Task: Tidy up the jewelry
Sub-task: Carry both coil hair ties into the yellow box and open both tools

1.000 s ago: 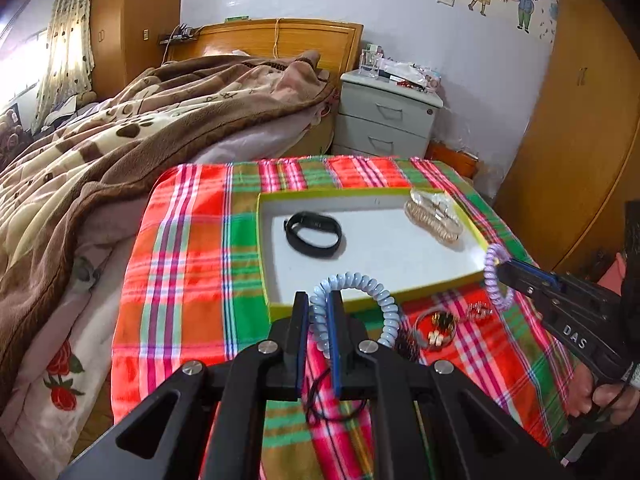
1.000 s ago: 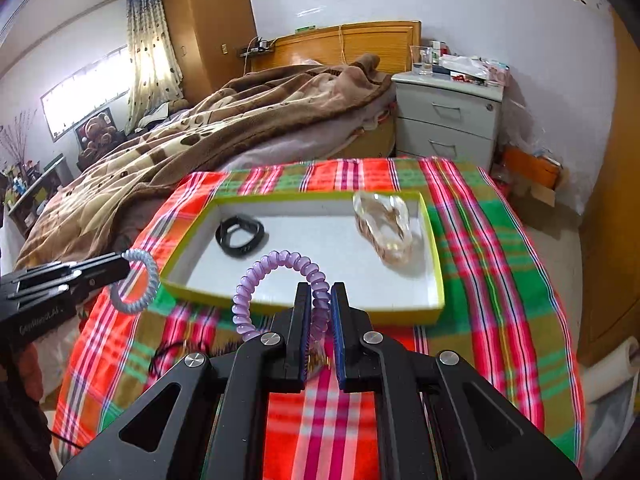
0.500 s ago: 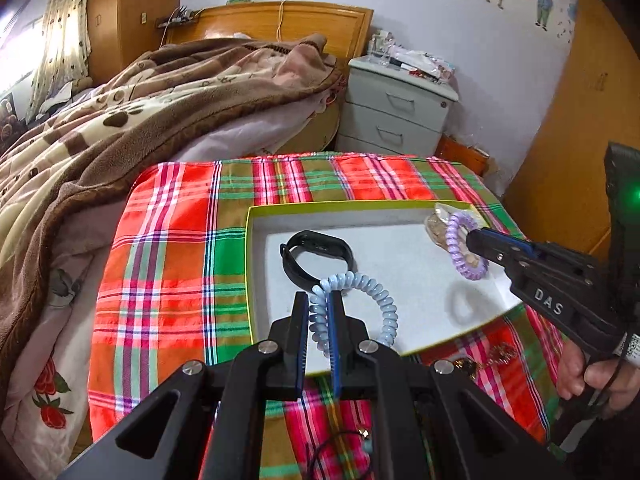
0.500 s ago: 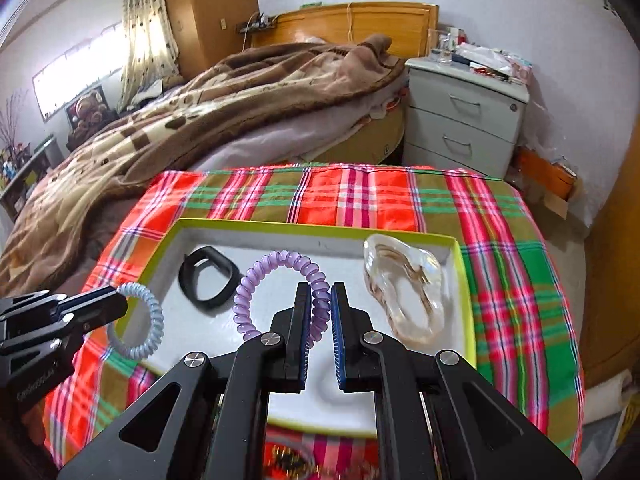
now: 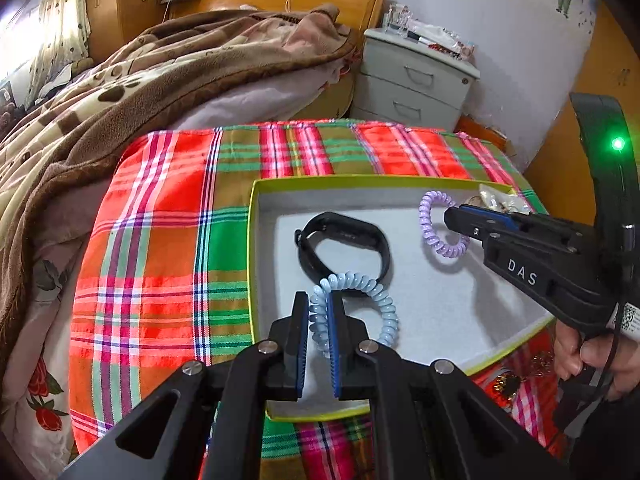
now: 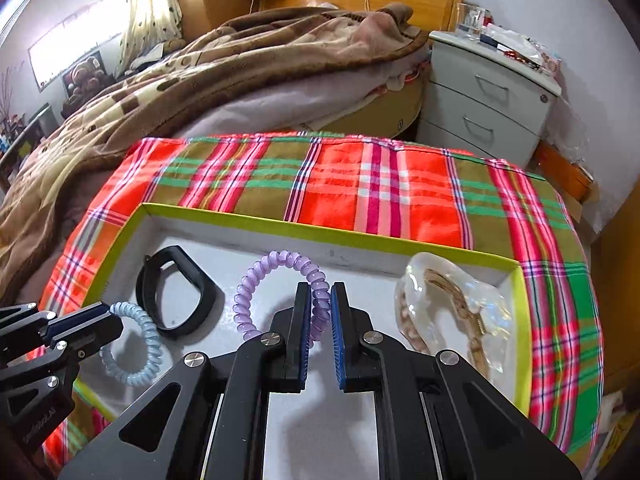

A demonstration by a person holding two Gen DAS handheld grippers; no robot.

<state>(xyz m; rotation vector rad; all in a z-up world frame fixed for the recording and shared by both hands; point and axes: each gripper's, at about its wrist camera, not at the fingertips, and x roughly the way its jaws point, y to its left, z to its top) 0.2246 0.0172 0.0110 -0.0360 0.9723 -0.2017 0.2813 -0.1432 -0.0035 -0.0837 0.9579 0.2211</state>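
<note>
Blue coil (image 5: 384,312) and purple coil (image 6: 256,292), each tool-clamped, hang beside black band (image 5: 344,248) over tray (image 5: 252,264).

Two wrist fisheyes, both close over the same tray, facing the bed end of the room.

Left wrist view looks along the left gripper (image 5: 318,322) from the near-left edge of the shallow yellow-rimmed white tray (image 5: 251,240), steeply down; the right gripper (image 5: 454,214) enters from its right. Right wrist view looks along the right gripper (image 6: 320,312), further right over the tray (image 6: 400,238); the left gripper (image 6: 108,316) enters lower left. Shared: tray floor, red-green plaid cloth (image 5: 160,232) (image 6: 400,184), grey two-drawer nightstand (image 5: 412,80) (image 6: 488,96).
</note>
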